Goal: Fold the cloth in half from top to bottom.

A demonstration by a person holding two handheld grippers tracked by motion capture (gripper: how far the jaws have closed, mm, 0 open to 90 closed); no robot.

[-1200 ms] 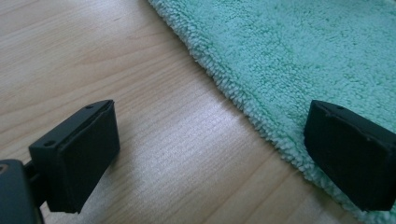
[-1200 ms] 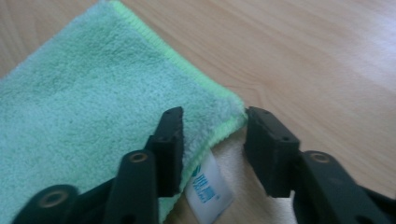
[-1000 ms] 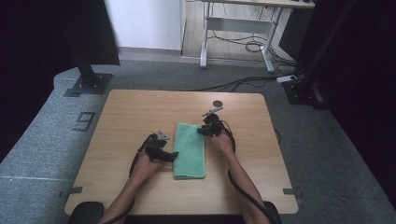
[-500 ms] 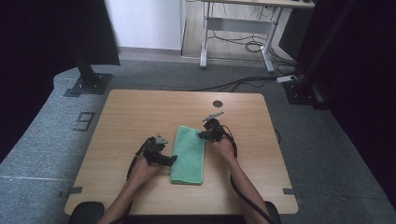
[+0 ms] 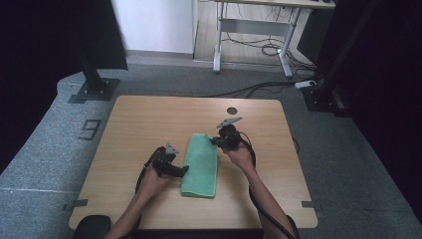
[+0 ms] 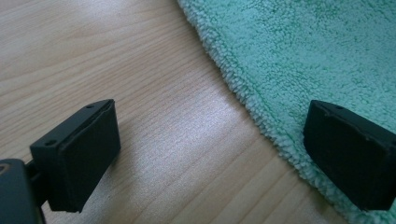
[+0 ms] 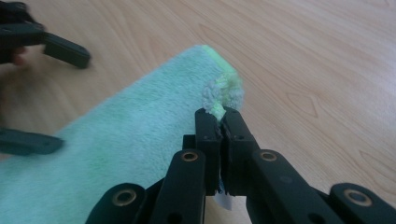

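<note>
High view, near to far. Two forearms enter from the six o'clock edge of the wooden table (image 5: 139, 119). The left gripper (image 5: 175, 171) lies at the nine o'clock side of the green towel (image 5: 200, 162), jaws spread wide and holding nothing; in the left gripper view one jaw sits over bare wood and the other over the towel's fluffy edge (image 6: 261, 112), so the hem lies between them but is not yet pinched. The towel, a folded strip, lies near the table's centre, long axis running six to twelve o'clock. The right gripper (image 5: 215, 141) sits at the towel's one o'clock corner, jaws clamped on a small tuft of pile (image 7: 219, 100) that bulges above the tips.

Risk, as a judgement: the right grip holds little cloth, so a lift or pull may let the corner slip free. If the left jaws close where they stand, they may catch just one layer or scrape wood, leaving the fold uneven. Uneven pulls could drag the whole strip across the table.

Beyond the table's nine o'clock edge, the floor mat bears a large mark (image 5: 90, 129) reading as "9"; no brand or label is legible on the towel or grippers
</note>
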